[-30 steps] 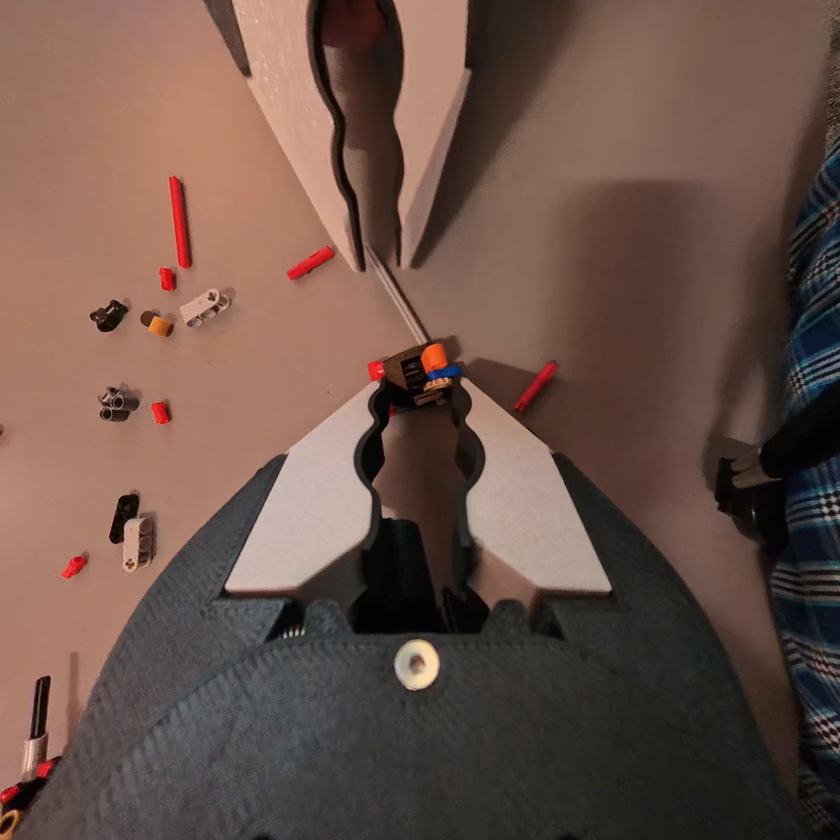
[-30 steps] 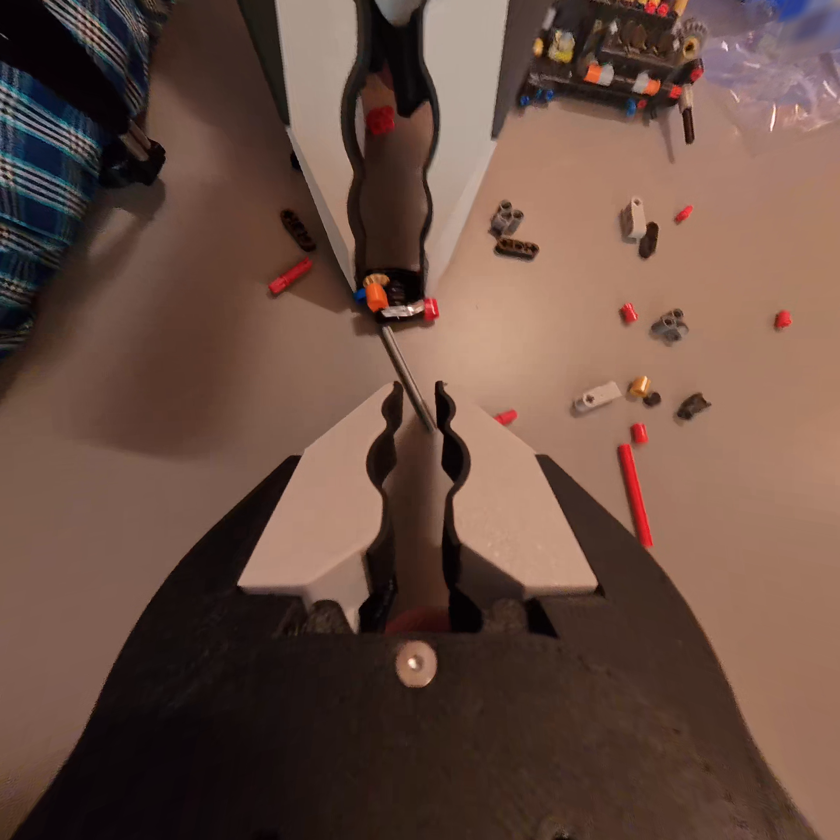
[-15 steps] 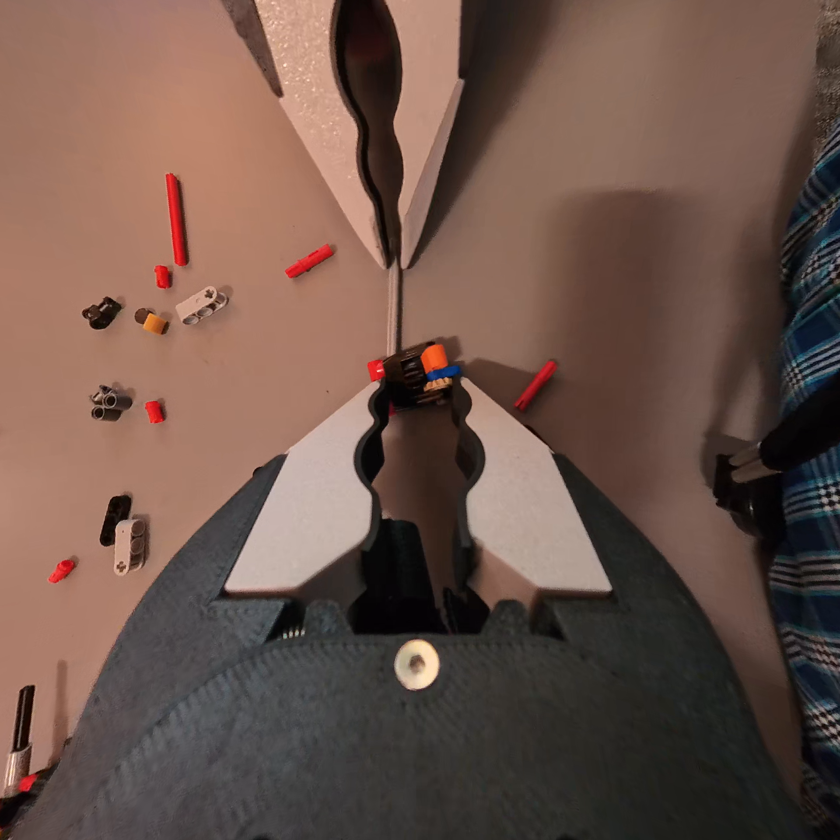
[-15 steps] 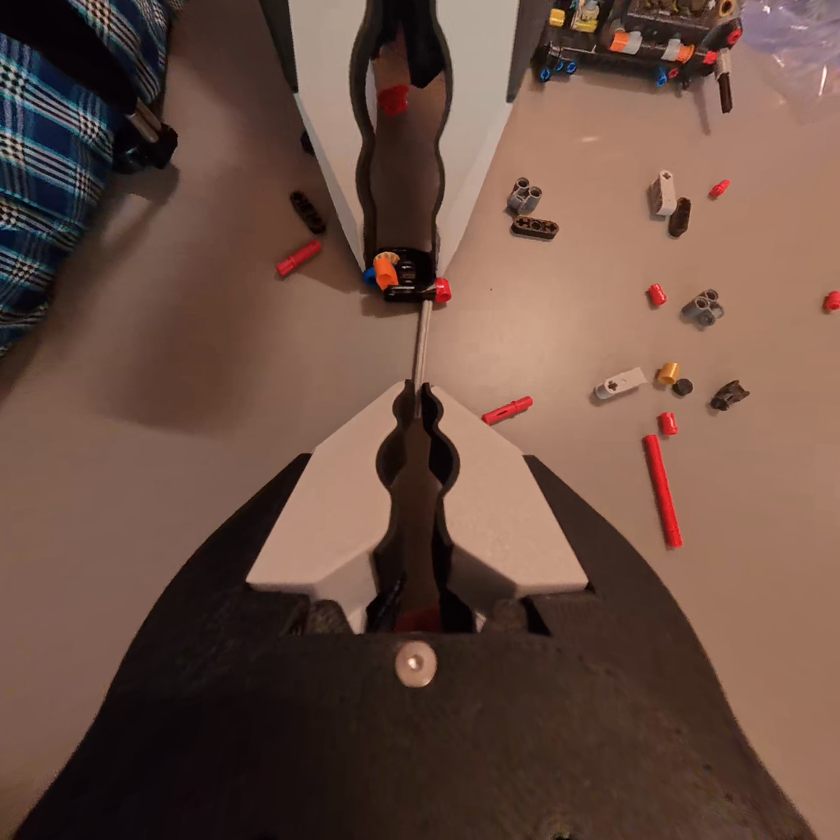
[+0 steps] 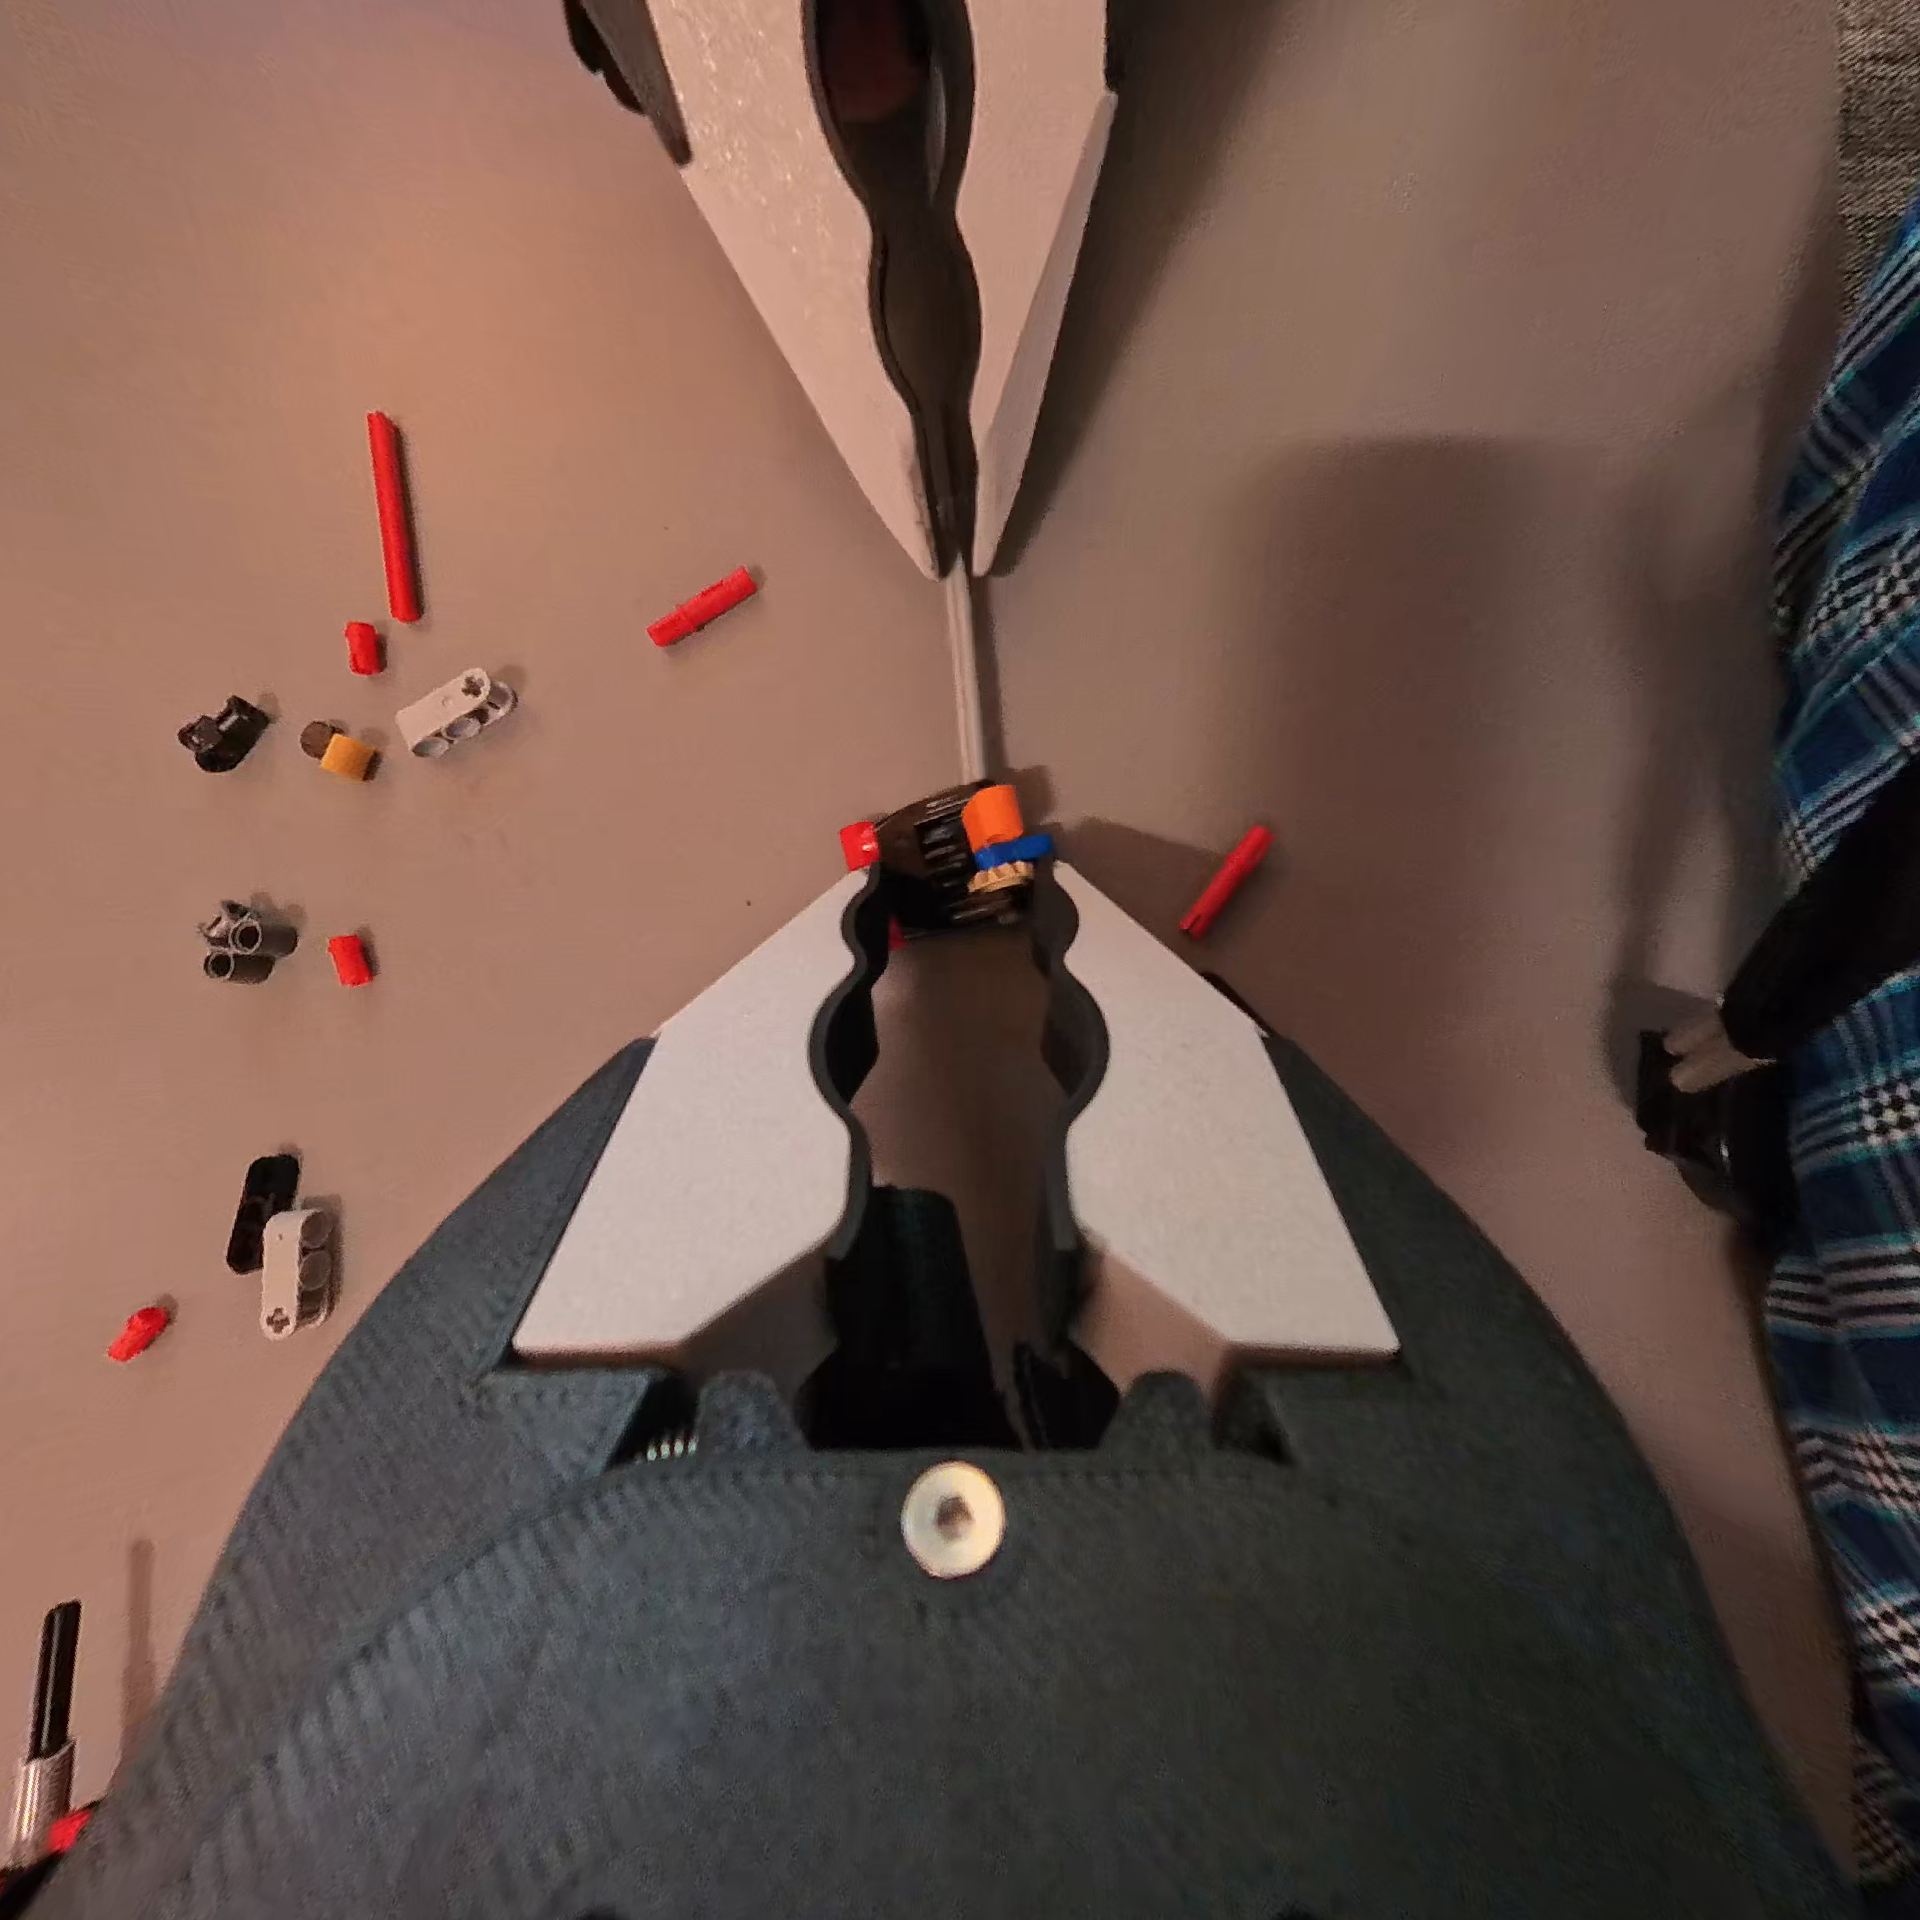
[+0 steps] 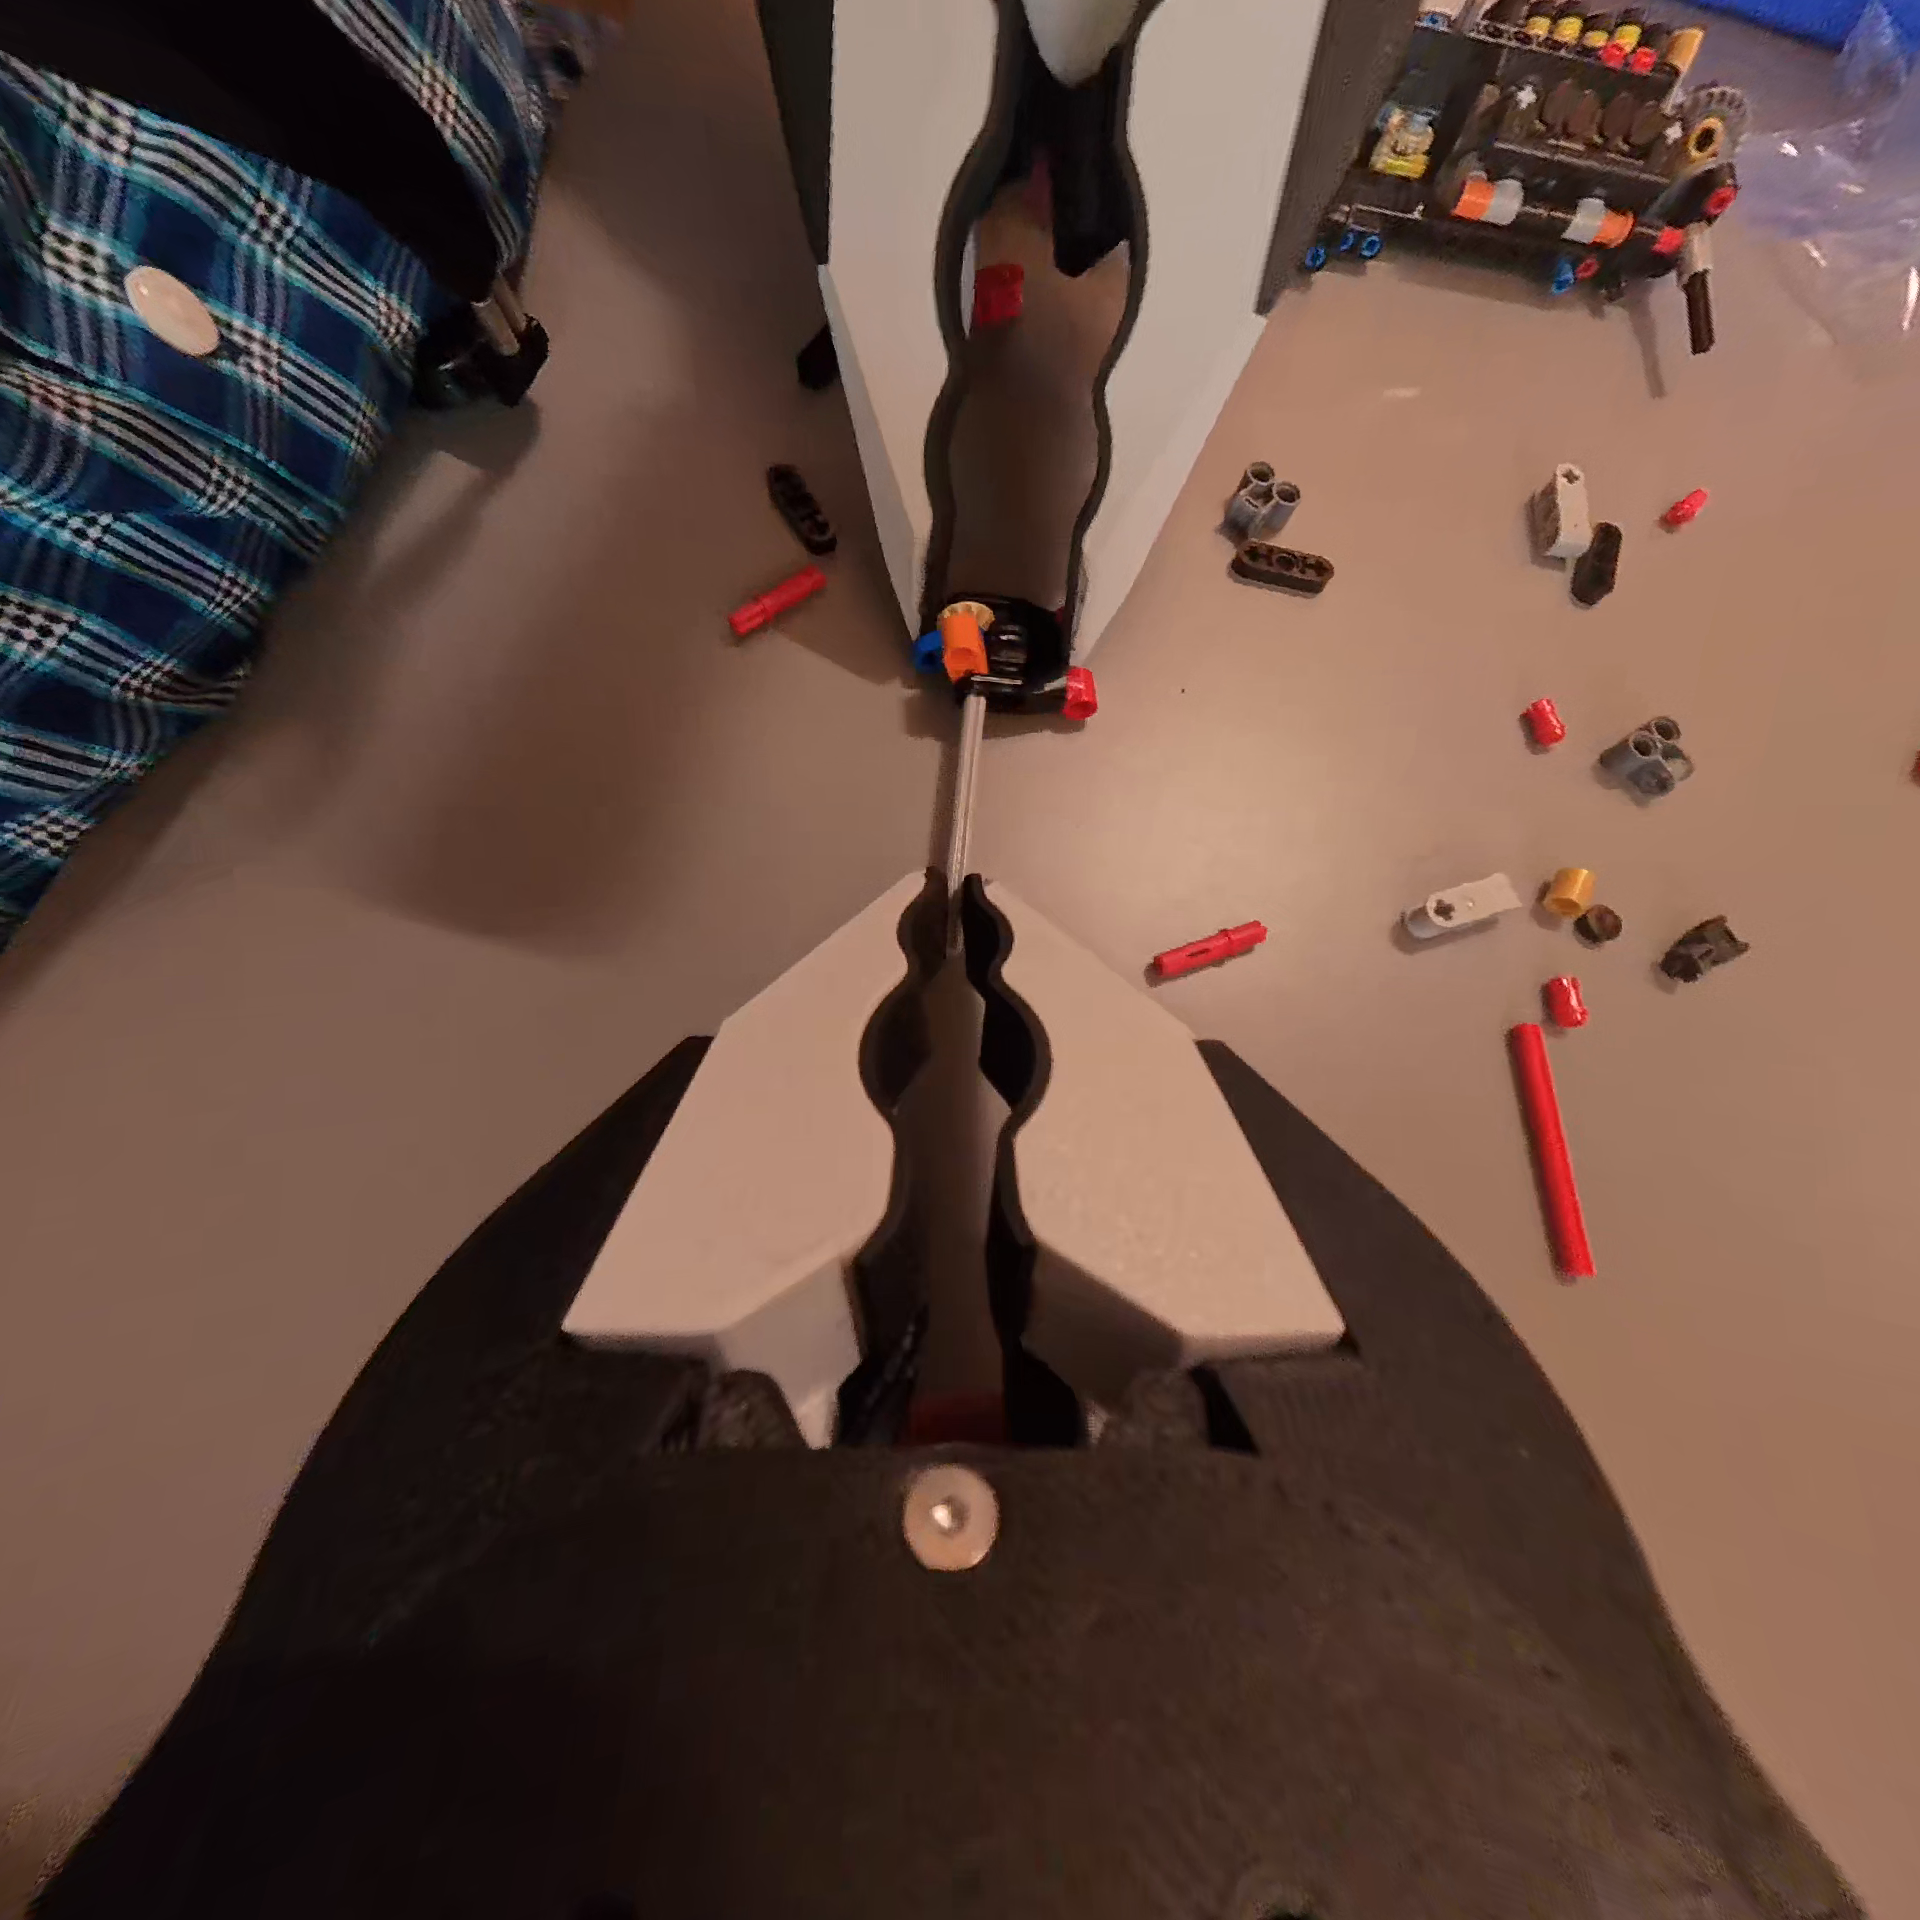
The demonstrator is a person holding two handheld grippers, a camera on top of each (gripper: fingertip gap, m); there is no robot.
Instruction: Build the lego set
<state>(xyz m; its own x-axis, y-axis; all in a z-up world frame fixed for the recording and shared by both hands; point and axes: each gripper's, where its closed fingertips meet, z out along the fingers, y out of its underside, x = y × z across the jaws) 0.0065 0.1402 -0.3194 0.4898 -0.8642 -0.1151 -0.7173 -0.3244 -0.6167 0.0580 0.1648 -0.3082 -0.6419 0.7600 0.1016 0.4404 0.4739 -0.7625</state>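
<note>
**Two grippers meet over a small lego assembly**

The left gripper (image 5: 956, 883) clamps a small black lego assembly (image 5: 951, 868) between its fingertips, low over the grey-brown bench (image 5: 1403, 312). The assembly carries an orange bush (image 5: 992, 816), a blue piece and a tan gear on one side, and a red pin end (image 5: 857, 844) sticks out on the other. In the right wrist view the same assembly (image 6: 1003, 649) sits at the tip of the left gripper's white fingers (image 6: 883, 436).

The right gripper (image 6: 951, 894) faces it from the opposite side, its jaws nearly closed on the end of a thin grey axle (image 6: 964, 790). The axle's far end meets the assembly beside the orange bush; how far it goes in cannot be told. In the left wrist view the axle (image 5: 966, 675) runs from the right gripper's tips (image 5: 956, 551) straight down to the assembly.

Loose parts lie scattered on the bench: a long red axle (image 6: 1548, 1148), a short red pin (image 6: 1210, 948), a second red pin (image 6: 777, 601), a light grey connector (image 6: 1460, 906), a yellow bush (image 6: 1569, 888), dark grey double connectors (image 6: 1647, 758) and a black beam (image 6: 1283, 563). A larger partly built model (image 6: 1538, 177) stands at the far edge of the bench, next to clear plastic wrap (image 6: 1849, 177). A blue plaid sleeve (image 6: 187, 436) shows at the side.
</note>
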